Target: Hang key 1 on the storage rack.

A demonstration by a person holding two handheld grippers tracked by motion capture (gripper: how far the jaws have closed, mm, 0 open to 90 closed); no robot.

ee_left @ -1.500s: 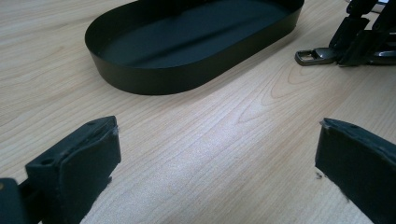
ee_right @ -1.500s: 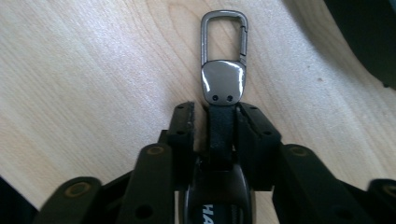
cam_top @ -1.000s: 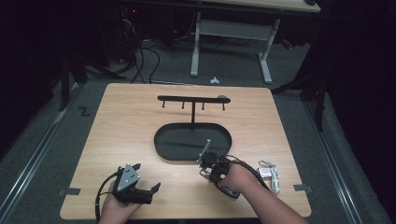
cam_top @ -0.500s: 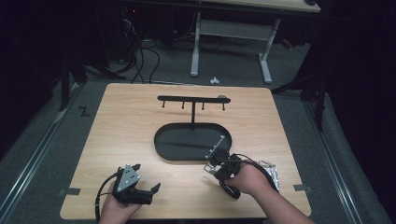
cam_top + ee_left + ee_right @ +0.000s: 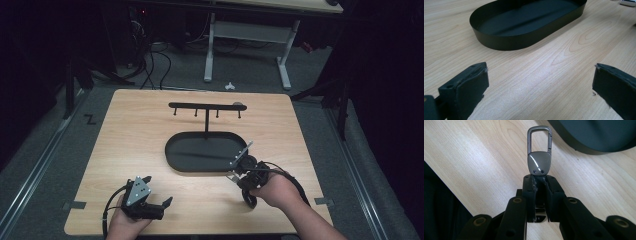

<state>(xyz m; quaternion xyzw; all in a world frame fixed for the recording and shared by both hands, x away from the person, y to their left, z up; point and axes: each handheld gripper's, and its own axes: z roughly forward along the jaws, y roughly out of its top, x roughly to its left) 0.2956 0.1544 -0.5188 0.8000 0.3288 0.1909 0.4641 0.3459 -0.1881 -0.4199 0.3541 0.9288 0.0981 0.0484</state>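
Note:
A grey metal key clip (image 5: 539, 162) with a carabiner loop sticks out from my right gripper (image 5: 539, 180), whose jaws are shut on its lower end. In the high view my right gripper (image 5: 236, 175) hangs above the table just off the near right end of the black oval tray (image 5: 172, 150). Part of the tray (image 5: 599, 135) lies just beyond the clip. My left gripper (image 5: 157, 191) rests at the table's front left, open. Nothing lies between its jaws (image 5: 540, 82) but bare wood, and the tray (image 5: 524, 42) is ahead of them.
A black rack (image 5: 206, 106) with several hooks stands upright behind the tray. A small light object (image 5: 628, 2) lies on the table past the tray's far end. The wooden table (image 5: 130, 130) ends at dark floor on all sides.
My right gripper has lifted off the table with the clip and shifted right, toward the tray's near right end. The left gripper has stayed still.

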